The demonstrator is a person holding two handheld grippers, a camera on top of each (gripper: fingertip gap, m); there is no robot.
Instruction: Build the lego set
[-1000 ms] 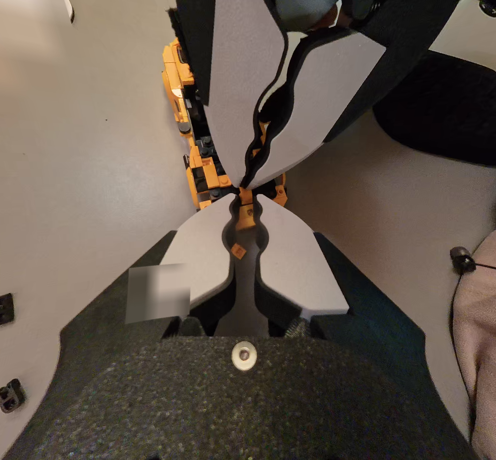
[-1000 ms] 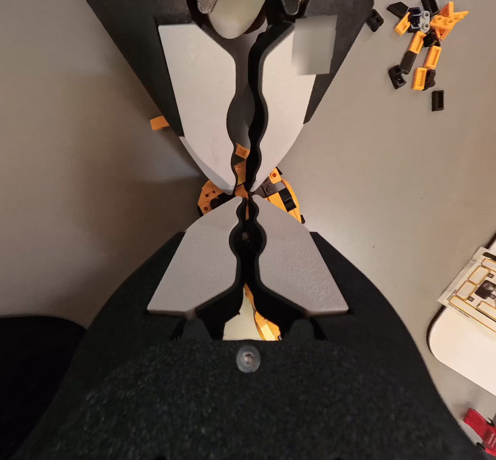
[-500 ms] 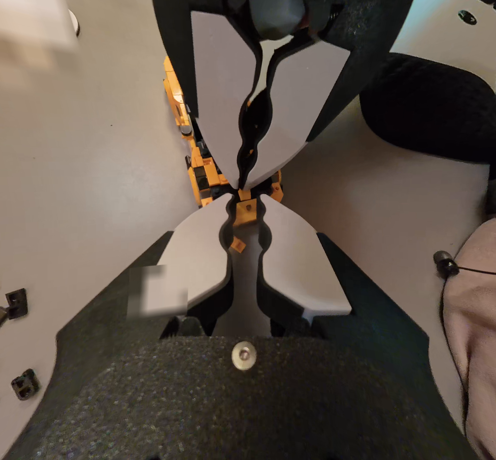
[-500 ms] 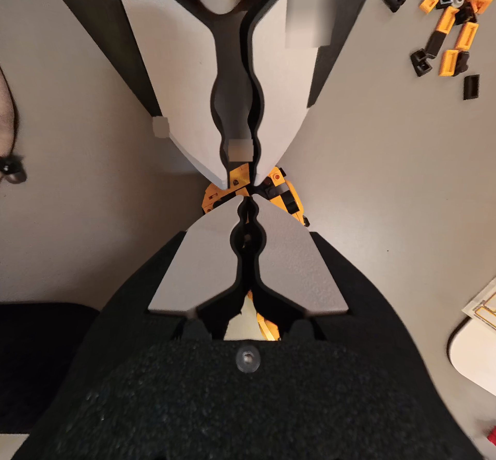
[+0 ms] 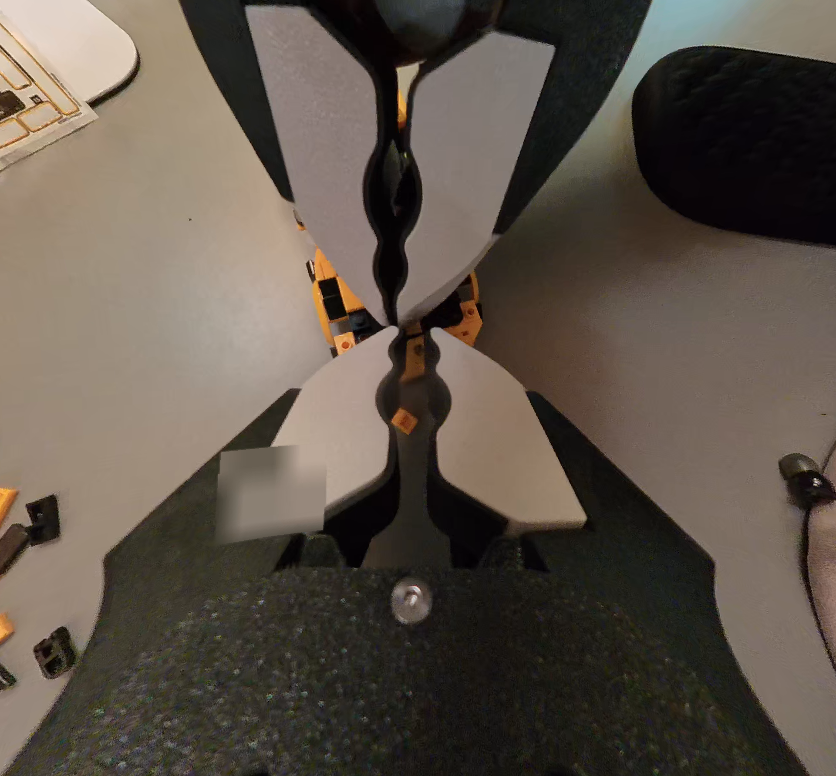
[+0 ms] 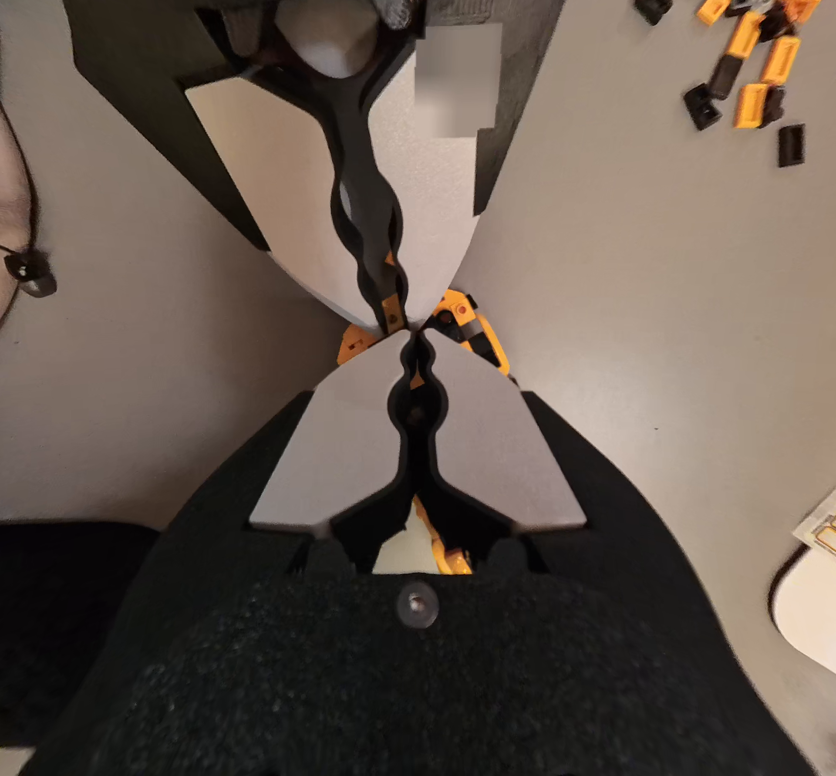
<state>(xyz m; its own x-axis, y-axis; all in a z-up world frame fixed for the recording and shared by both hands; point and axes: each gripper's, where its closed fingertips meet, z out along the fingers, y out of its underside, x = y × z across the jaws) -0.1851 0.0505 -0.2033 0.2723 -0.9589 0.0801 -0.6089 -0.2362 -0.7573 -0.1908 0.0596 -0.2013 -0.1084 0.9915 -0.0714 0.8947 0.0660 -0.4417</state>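
Over grey table [image 5: 135,302], both tools meet tip-to-tip: left tool [image 5: 410,340] pinches orange brick [image 5: 414,358], right tool [image 6: 414,340] pinches model [image 6: 484,342].

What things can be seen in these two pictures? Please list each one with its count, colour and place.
Lego model: one, orange and black, on the table under the meeting tool tips.
Small orange piece: one, between the left tool's fingers.
Tiny orange stud piece: one, lying lower in the left tool's gap.
Loose bricks: a pile, orange and black, far right of the right wrist view.
Instruction sheet: one, white with orange frames, upper left of the left wrist view.
Black cushion: one, upper right.
Earbud: one, black, right edge.
Table: grey.
Left tool: shut on the small orange piece.
Right tool: nearly shut on the model.
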